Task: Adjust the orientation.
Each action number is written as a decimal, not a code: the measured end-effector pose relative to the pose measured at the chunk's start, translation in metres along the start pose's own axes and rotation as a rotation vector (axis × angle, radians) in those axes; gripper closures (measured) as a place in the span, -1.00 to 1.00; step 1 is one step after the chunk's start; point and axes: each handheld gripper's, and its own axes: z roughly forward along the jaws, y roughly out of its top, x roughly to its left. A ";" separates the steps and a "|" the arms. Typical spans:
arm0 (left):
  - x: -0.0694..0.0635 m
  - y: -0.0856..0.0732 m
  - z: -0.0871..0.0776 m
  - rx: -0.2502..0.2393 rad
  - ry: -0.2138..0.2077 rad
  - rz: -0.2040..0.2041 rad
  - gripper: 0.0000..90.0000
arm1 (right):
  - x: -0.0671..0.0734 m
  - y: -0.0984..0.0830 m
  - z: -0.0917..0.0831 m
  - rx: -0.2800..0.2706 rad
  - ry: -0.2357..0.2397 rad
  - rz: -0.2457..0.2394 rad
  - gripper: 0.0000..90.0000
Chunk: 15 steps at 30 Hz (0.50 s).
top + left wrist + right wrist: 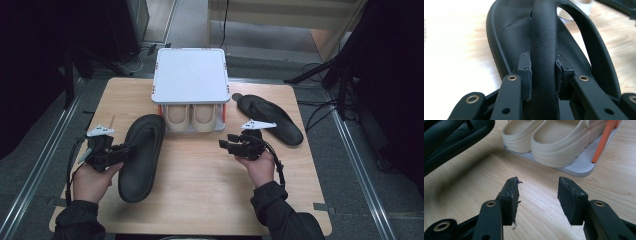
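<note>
Fingers [525, 72] of the left gripper [121, 151] are clamping the strap [543, 50] of the near black sandal [142, 155], one pad on each side of it, pressing into the leather-like skin. Fingers [510, 195] of the right gripper [223, 145] are standing apart with nothing between them, over bare wood.

Largest first: the table [200, 190] is lying under both grippers. Beyond the fingers, the white two-level rack [190, 75] is sitting at the far edge, with a pair of cream clogs [554, 142] on its lower shelf, just ahead of the right gripper's pads. The gripped sandal is lying sole-down directly ahead of the left fingers, toe toward the rack. The second black sandal [272, 119] is lying beyond and outboard of the right gripper, well apart from its mate.

Assessment (from appearance alone): the sandal is looking light, rubbery and flexible, so the sole is likely to droop when lifted. The strap is giving the surest purchase; the flat footbed edge is looking harder to pinch.
</note>
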 end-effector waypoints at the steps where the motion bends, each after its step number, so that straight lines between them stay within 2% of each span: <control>1: -0.002 -0.001 0.000 0.003 0.000 0.003 0.58 | 0.000 0.000 0.000 0.001 0.000 0.001 0.16; 7: -0.018 -0.009 0.007 0.020 -0.034 0.032 0.58 | 0.000 0.000 0.000 0.002 -0.003 -0.002 0.16; 10: -0.025 -0.011 0.010 0.012 -0.030 0.050 0.58 | 0.001 -0.001 0.001 0.005 -0.003 -0.006 0.16; 12: -0.027 -0.012 0.013 0.008 -0.030 0.056 0.58 | 0.002 -0.001 0.001 0.005 0.000 -0.006 0.16; 15: -0.032 -0.014 0.017 0.011 -0.051 0.057 0.58 | 0.002 -0.001 0.002 0.006 -0.001 -0.011 0.16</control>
